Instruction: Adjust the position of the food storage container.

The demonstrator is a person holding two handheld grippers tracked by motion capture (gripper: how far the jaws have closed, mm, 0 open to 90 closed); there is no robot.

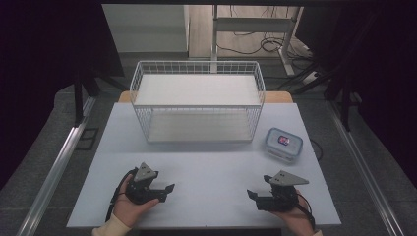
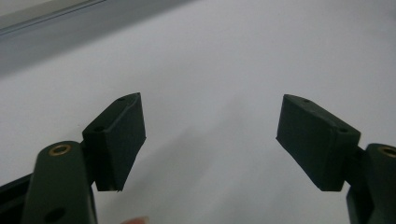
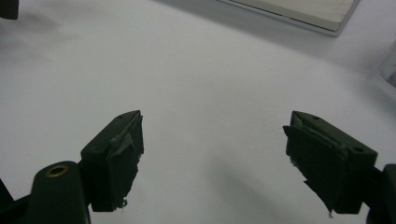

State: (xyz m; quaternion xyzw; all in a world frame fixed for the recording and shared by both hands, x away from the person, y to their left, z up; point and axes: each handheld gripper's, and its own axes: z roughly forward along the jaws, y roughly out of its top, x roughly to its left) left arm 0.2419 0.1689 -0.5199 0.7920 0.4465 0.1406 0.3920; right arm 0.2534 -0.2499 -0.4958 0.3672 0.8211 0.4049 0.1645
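1. High view: the left gripper (image 1: 163, 191) and right gripper (image 1: 256, 197) rest on the near part of the bench (image 1: 206, 162), each in a hand, well apart, jaw tips turned toward each other.
2. The gripper views add jaw detail: left gripper (image 2: 210, 135) jaws wide, nothing between them; right gripper (image 3: 212, 154) jaws wide and empty, with frayed pad lining.
3. The right gripper view also takes in a corner of the basket floor at its top edge.
4. Open room: bare bench lies between the grippers and ahead of them up to the basket. Both hands sit close to the near edge.
5. The basket (image 1: 196, 101), white wire, stands at the far centre of the bench; no loose contents can be seen inside.
6. The box (image 1: 282, 144), clear with a lid, sits just right of the basket, ahead of the right gripper, apart from it. A small red and dark item lies inside.
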